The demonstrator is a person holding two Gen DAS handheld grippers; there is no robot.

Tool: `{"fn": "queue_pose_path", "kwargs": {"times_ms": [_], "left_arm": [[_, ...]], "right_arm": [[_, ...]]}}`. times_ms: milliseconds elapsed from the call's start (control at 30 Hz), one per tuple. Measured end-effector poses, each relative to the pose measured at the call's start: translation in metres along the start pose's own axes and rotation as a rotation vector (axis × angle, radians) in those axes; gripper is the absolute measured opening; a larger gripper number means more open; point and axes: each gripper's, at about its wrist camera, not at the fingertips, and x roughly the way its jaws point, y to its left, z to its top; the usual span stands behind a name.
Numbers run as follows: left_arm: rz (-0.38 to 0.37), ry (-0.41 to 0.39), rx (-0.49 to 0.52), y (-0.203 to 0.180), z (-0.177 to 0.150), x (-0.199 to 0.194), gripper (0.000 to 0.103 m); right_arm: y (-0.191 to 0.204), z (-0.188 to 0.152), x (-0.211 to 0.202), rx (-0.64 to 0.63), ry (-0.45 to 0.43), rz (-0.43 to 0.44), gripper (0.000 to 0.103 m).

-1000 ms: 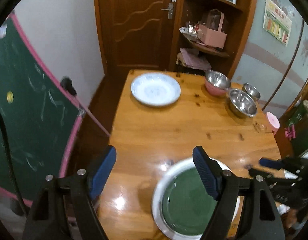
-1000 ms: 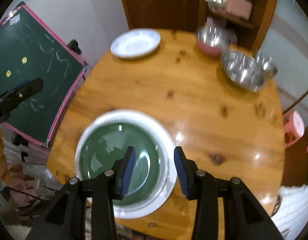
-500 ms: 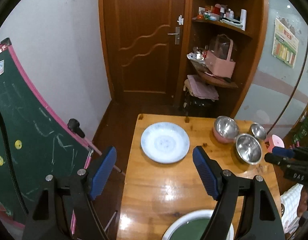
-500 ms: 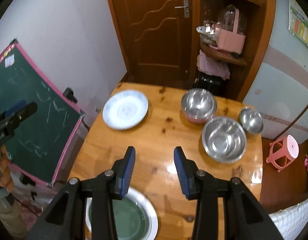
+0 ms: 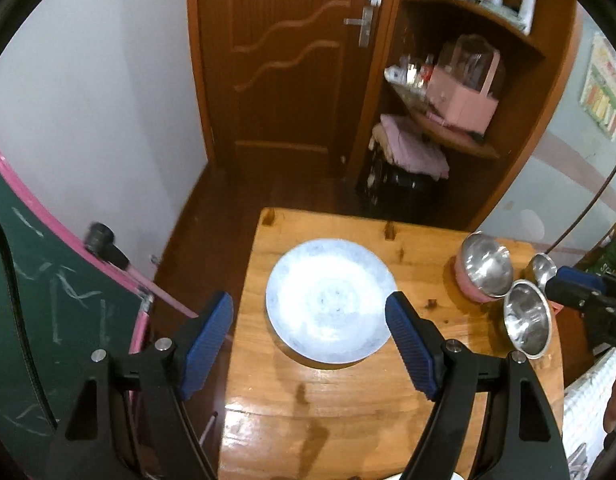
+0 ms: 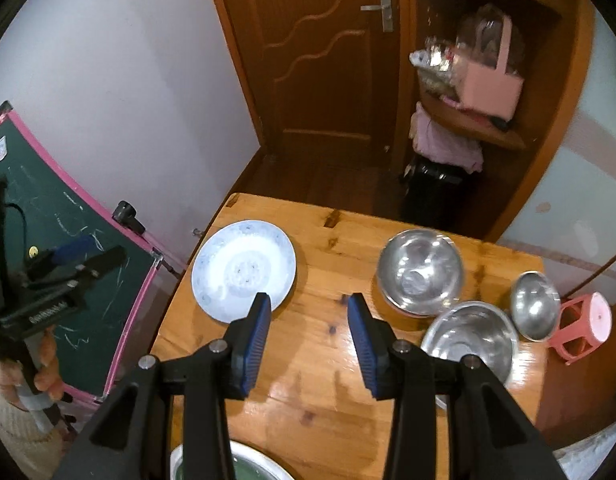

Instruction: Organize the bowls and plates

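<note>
Both empty: left gripper (image 5: 310,326) jaws spread wide above white plate (image 5: 331,305); right gripper (image 6: 309,322) jaws parted moderately, touching nothing.

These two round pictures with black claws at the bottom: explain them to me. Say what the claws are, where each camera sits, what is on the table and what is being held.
No robot here: a person holds a hand-grip tool in each hand, each with two blue-padded fingers and a wide-angle camera looking along them.

The left wrist view shows the left gripper wide open above the wooden table, aimed at a pale blue-white plate.

The right wrist view shows the right gripper, also open and empty. In it you see the same plate, three steel bowls, large, medium and small, and the rim of a green plate at the bottom edge. A pink stool stands beside the table.

Nothing is held.
</note>
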Motion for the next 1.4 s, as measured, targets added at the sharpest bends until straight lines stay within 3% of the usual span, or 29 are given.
{"fn": "queue_pose_path", "kwargs": {"times_ms": [333,633,833,933,1167,1400], "left_arm": [[-0.038,0.166,-0.091,0.030,-0.011,0.118,0.077],[-0.070,0.214,-0.165,0.050,-0.027,0.171,0.070],[-0.093,0.233,-0.178,0.053,-0.033,0.190,0.048],[-0.100,0.228,-0.177,0.054,-0.034,0.193,0.038],[-0.094,0.236,-0.203,0.066,-0.033,0.201,0.012],[-0.120,0.247,-0.196,0.070,-0.034,0.205,0.008]], "right_arm": [[-0.006,0.006,0.114,0.068,0.160,0.095,0.040],[-0.004,-0.001,0.193,0.157,0.233,0.150,0.040],[-0.002,0.001,0.217,0.168,0.240,0.155,0.038],[-0.001,0.001,0.224,0.156,0.247,0.153,0.023],[0.000,-0.003,0.233,0.148,0.272,0.161,0.007],[0.001,-0.005,0.232,0.138,0.284,0.162,0.007]]}}
